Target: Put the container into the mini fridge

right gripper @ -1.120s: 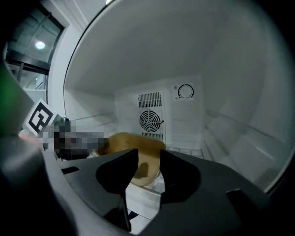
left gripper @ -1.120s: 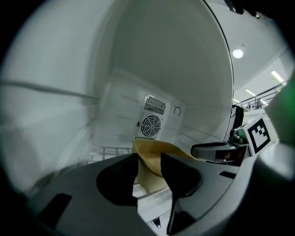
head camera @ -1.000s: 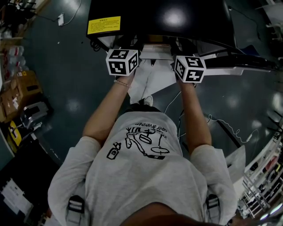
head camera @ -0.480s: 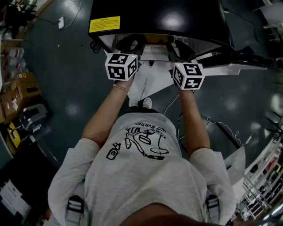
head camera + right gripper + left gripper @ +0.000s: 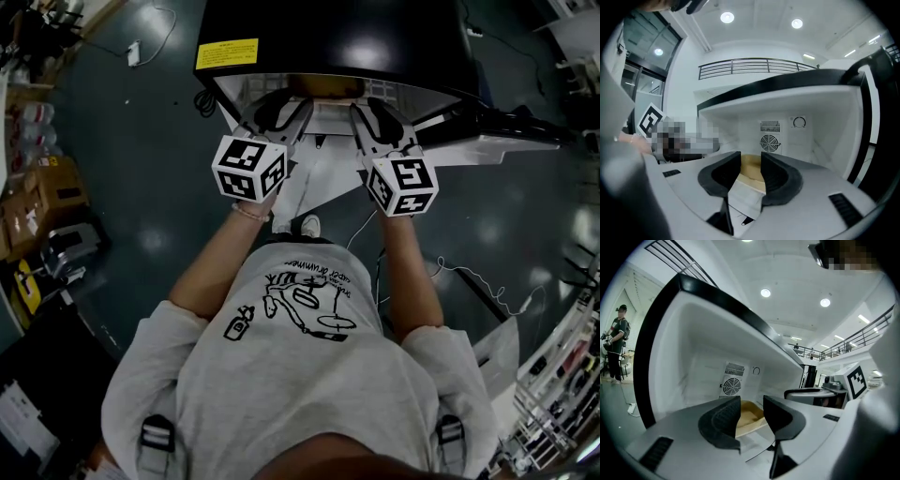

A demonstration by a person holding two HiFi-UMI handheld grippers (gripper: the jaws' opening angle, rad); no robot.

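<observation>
container (image 5: 749,417) in mini fridge (image 5: 689,338), fan (image 5: 731,386) behind

Most of the tan container (image 5: 326,86) under the mini fridge (image 5: 337,37) top, behind the left claw (image 5: 751,401) and right claw (image 5: 751,155).

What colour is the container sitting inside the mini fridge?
The container is tan, a light brown; the left gripper view shows it best.

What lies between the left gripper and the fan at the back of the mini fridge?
The tan container, inside the mini fridge beyond the left gripper's open jaws; the left gripper view shows it.
</observation>
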